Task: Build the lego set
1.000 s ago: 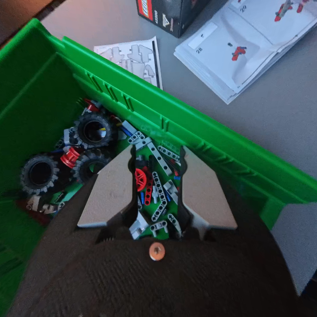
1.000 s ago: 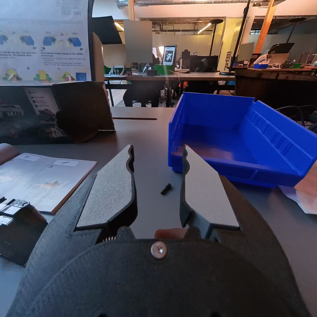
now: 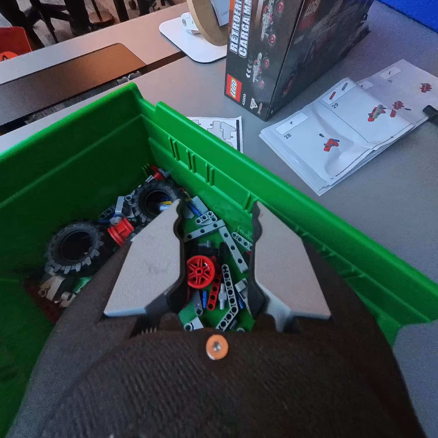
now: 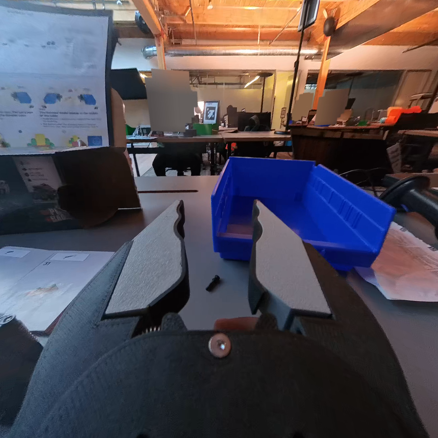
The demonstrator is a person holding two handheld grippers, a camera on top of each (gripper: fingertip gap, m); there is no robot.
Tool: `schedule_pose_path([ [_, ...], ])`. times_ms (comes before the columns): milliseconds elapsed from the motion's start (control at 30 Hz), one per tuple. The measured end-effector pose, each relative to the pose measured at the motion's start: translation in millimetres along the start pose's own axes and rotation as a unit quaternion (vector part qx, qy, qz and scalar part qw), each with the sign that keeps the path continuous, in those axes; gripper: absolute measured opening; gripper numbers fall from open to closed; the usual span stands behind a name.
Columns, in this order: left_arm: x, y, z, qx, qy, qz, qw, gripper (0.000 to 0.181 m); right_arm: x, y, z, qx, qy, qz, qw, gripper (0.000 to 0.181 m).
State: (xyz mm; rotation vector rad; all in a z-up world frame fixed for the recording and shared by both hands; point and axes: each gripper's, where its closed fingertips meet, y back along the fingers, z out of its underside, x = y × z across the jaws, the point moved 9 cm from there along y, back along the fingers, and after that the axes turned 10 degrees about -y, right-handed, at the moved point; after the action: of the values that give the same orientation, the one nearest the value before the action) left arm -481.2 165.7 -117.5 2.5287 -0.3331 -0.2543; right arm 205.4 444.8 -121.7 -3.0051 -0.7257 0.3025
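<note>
Your left gripper hangs over the green bin, jaws spread, nothing between them. Inside the green bin: a red wheel hub right in the gap of the fingers, grey beams and a red beam beside it, small blue pins mixed in. Two black tyres lie toward the bin's left part, with a red rim between them. Some tan pieces sit just below the nearer tyre.

Outside the green bin, on the grey table: a sticker sheet touching the bin's far wall, the open instruction booklet further right, the dark set box standing upright behind both.

Your right gripper is released too, jaws apart, holding nothing, low over the table. A small black pin lies on the table in the gap of its fingers, untouched, near the front corner of the blue bin. The blue bin's inside looks bare as far as visible. A crumpled paper lies to the right of the blue bin, the booklet to its left, the box and a printed sheet standing further left behind
</note>
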Motion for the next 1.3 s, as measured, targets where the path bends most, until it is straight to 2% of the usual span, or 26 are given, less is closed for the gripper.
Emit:
schedule_pose_path([
  [33, -1, 2, -2, 0.01, 0.004, -0.003, 1.0, 0.055, 1, 2, -2, 0.01, 0.002, 0.004, 1.0, 0.054],
  [67, -3, 5, -5, 0.031, 0.013, -0.015, 0.999, 0.049, 1, 5, -5, 0.02, 0.002, 0.005, 1.0, 0.054],
  [133, -9, 15, -12, 0.08, 0.026, -0.047, 0.995, 0.028, 2, 8, -8, 0.035, -0.002, 0.005, 0.999, 0.054],
  [267, -22, 41, -21, 0.177, 0.057, -0.127, 0.974, 0.025, 0, 14, -13, 0.06, -0.006, 0.002, 0.998, 0.053],
  [300, -24, 45, -22, 0.191, 0.065, -0.139, 0.97, 0.028, -1, 16, -15, 0.067, -0.005, -0.001, 0.998, 0.052],
  [367, -24, 53, -25, 0.207, 0.079, -0.154, 0.963, 0.05, -4, 21, -18, 0.085, -0.001, -0.003, 0.996, 0.052],
  [433, -18, 63, -28, 0.216, 0.079, -0.158, 0.96, 0.054, -5, 26, -21, 0.106, 0.0, -0.005, 0.994, 0.051],
  [600, 8, 90, -23, 0.195, 0.093, -0.158, 0.963, 0.062, -4, 34, -23, 0.127, -0.04, -0.032, 0.991, 0.053],
  [800, 37, 121, 5, 0.131, 0.085, -0.176, 0.972, 0.062, -3, 38, -25, 0.145, -0.059, -0.05, 0.986, 0.052],
  [967, 35, 119, 14, 0.066, 0.056, -0.166, 0.982, 0.049, 0, 34, -25, 0.138, -0.056, -0.037, 0.988, 0.05],
  [1067, 18, 112, 2, 0.04, 0.014, -0.17, 0.985, 0.049, 6, 33, -24, 0.136, -0.055, -0.017, 0.989, 0.048],
  [1167, -5, 101, -24, 0.032, -0.021, -0.139, 0.99, 0.051, 7, 29, -23, 0.119, -0.042, 0.001, 0.992, 0.05],
  [1300, -26, 84, -50, -0.011, -0.061, -0.091, 0.994, 0.053, -1, 32, -25, 0.12, 0.032, 0.057, 0.991, 0.049],
])
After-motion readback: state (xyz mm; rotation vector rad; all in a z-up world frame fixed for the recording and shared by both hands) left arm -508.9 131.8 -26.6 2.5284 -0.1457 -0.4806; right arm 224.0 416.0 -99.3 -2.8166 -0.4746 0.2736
